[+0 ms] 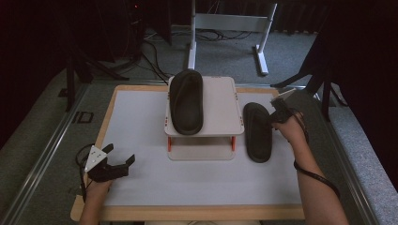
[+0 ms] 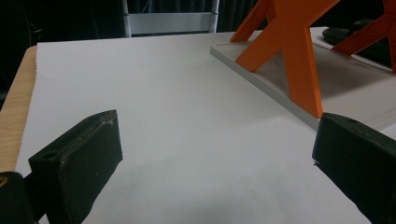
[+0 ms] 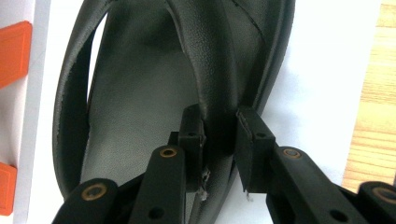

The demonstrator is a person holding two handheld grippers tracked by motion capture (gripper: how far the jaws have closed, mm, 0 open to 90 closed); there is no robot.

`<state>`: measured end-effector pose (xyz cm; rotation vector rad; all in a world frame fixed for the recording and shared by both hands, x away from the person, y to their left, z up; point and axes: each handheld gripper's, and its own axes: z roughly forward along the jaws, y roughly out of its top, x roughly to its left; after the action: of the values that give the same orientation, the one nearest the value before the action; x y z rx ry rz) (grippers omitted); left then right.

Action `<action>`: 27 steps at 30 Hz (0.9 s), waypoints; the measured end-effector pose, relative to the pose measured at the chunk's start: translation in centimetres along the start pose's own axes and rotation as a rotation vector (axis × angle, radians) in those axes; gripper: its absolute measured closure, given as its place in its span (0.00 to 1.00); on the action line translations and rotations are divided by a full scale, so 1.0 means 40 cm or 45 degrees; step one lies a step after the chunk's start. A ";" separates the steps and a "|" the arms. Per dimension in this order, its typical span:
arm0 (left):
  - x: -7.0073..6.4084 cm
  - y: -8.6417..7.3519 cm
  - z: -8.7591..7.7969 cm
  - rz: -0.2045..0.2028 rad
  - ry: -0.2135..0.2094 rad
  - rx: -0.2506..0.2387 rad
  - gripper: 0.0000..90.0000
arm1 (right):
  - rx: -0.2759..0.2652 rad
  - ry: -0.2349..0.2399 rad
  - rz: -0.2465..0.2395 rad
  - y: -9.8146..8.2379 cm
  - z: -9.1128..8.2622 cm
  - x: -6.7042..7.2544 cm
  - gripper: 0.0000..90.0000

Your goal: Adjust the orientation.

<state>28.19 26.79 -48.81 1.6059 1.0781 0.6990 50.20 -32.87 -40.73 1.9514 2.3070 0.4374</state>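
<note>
A black slipper (image 1: 257, 132) lies on the white table sheet, right of a small white rack (image 1: 220, 101). A second black slipper (image 1: 186, 101) rests on the rack's top shelf. My right gripper (image 1: 273, 117) reaches the lower slipper's right side. In the right gripper view its jaws pinch the edge of that slipper's strap (image 3: 219, 93), with my right gripper (image 3: 221, 135) shut on it. My left gripper (image 1: 119, 157) rests near the table's front left corner, and my left gripper (image 2: 217, 154) stands open over bare white sheet, nothing between its pads.
The rack has orange legs (image 2: 299, 56) and a white base plate (image 1: 202, 153). The wooden table edge (image 1: 187, 213) frames the white sheet. Beyond the table stand a white metal frame (image 1: 230, 28), cables and dark stands on grey carpet.
</note>
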 end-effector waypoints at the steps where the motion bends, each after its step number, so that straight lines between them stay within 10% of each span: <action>1: 0.000 0.000 0.000 0.000 0.000 0.000 0.01 | 0.000 0.000 0.000 0.000 0.000 0.000 0.83; 27: 0.000 0.000 0.002 -0.004 0.004 0.006 0.01 | -0.088 0.001 0.027 0.014 -0.164 -0.019 0.84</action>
<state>28.25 26.75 -48.81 1.6073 1.0850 0.6977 49.23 -34.59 -34.41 1.9456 2.2426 0.5127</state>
